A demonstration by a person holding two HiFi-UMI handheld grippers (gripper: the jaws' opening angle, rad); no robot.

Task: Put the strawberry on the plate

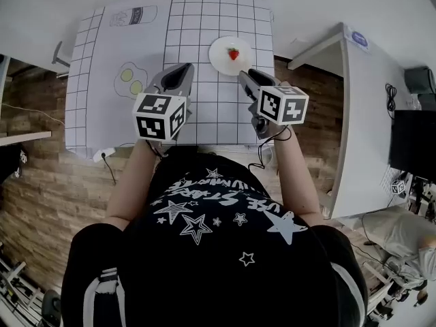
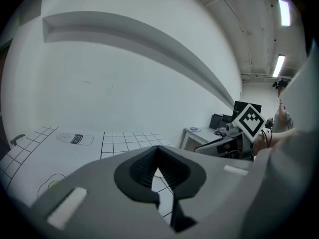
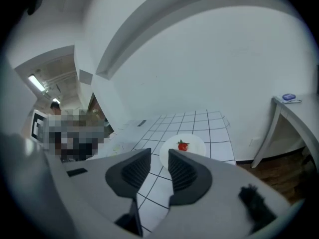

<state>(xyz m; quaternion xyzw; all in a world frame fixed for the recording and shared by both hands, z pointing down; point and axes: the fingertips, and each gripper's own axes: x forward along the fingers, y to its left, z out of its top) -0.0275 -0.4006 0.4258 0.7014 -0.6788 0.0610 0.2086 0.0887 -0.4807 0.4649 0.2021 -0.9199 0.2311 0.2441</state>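
Observation:
A red strawberry (image 1: 234, 53) lies on a small white plate (image 1: 219, 60) at the far middle of the gridded table mat. In the right gripper view the strawberry (image 3: 183, 145) sits on the plate (image 3: 195, 141) just beyond the jaws. My right gripper (image 1: 246, 75) (image 3: 158, 156) hovers short of the plate, open, with only the mat showing between its pads. My left gripper (image 1: 182, 71) (image 2: 158, 151) is raised to the left of the plate. Its pads meet at the tips with nothing held.
The white mat (image 1: 102, 114) carries printed drawings of a milk bottle (image 1: 134, 16) and fried eggs (image 1: 131, 79) on its left side. A white side desk (image 1: 368, 114) stands to the right over the wooden floor (image 1: 41, 182). The right gripper's marker cube (image 2: 249, 121) shows in the left gripper view.

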